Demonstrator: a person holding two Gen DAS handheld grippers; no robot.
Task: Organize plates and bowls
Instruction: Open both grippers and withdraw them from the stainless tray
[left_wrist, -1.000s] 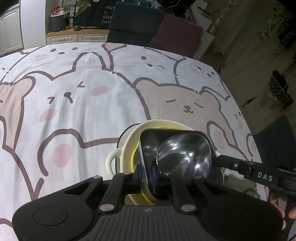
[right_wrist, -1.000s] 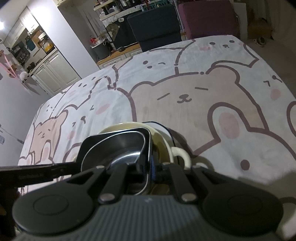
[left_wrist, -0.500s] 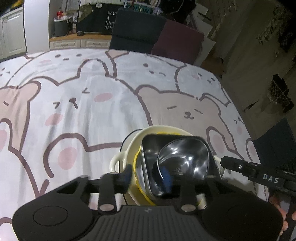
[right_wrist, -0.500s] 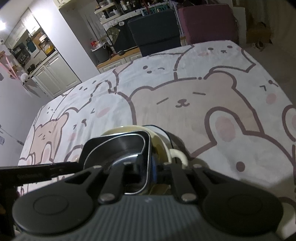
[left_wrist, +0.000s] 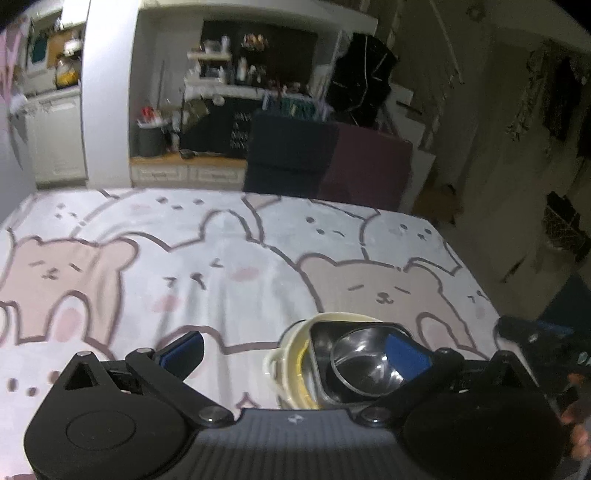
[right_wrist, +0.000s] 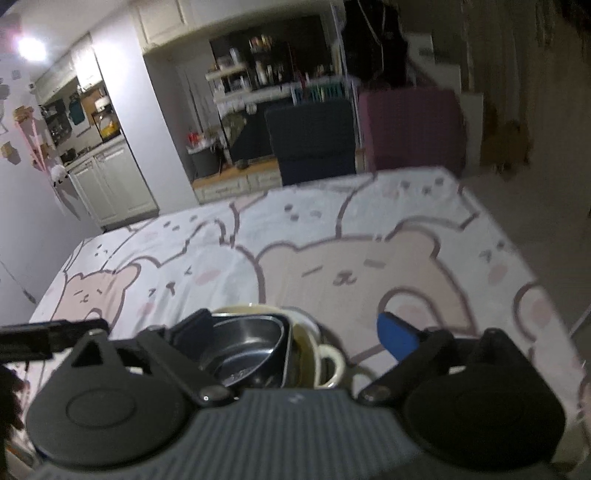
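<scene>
A stack of dishes sits on the bear-print tablecloth: a cream bowl with side handles, a dark square metal dish inside it, and a round steel bowl on top. My left gripper is open above the stack's near side, touching nothing. My right gripper is open too, jaws spread either side of the stack. There the cream bowl and the square dish show low in the middle.
A dark blue chair and a maroon chair stand at the table's far edge. Cabinets and shelves fill the background. The table's right edge drops to the floor.
Both grippers have opened wide, let go of the square dish's rim and pulled back and up. The stack of dishes stays on the table.
</scene>
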